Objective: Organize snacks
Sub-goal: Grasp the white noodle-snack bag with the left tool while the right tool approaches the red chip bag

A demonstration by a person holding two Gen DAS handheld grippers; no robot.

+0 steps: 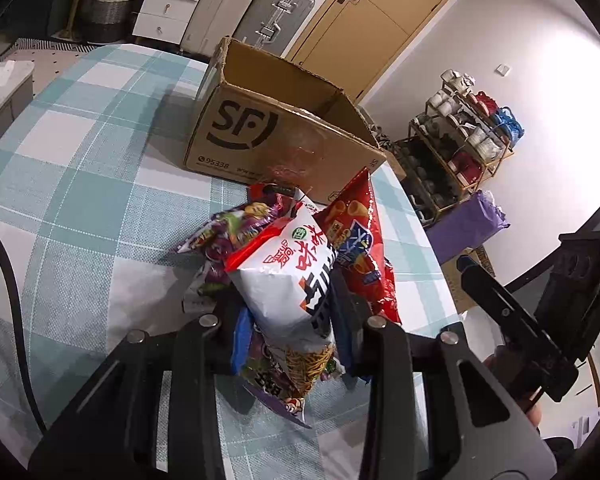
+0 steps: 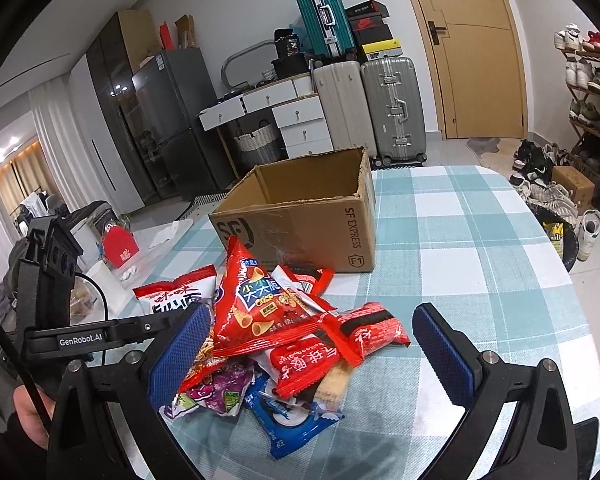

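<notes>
The left gripper (image 1: 288,312) pinches a white-and-red snack bag (image 1: 284,276) at the near edge of the snack pile (image 2: 276,332) on the checked tablecloth (image 2: 480,240), just before the open SF Express carton (image 2: 300,208), while the right gripper (image 2: 312,348) hangs wide apart over the pile, grasping nothing.
</notes>
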